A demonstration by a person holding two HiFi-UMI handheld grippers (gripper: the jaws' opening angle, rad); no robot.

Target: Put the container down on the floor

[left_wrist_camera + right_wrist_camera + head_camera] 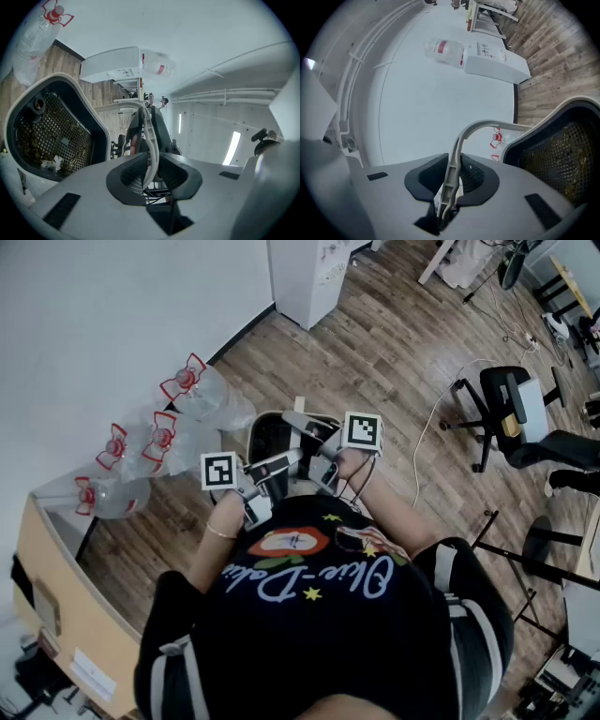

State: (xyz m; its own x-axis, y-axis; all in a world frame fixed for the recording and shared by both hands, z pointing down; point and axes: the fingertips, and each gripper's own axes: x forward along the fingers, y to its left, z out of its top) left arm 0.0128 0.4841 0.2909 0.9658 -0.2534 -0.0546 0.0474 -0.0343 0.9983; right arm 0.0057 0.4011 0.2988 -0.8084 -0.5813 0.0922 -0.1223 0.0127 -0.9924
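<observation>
Just below both tools hangs the container [269, 433], its thin arched handle [149, 133] pinched edge-on by the left gripper [151, 171] and right gripper [452, 178] alike, with the wooden floor [394, 352] apparently straight underneath.

White container [56, 76], dark mesh inside, grey handle [487, 124] raised upright.

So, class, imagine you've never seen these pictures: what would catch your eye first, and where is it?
The left tongs and the right tongs both clamp the pale handle of a dark, mesh-lined bin right in front of the person. To the left, big clear bottles with red caps lie on the wooden floor along the white wall.
</observation>
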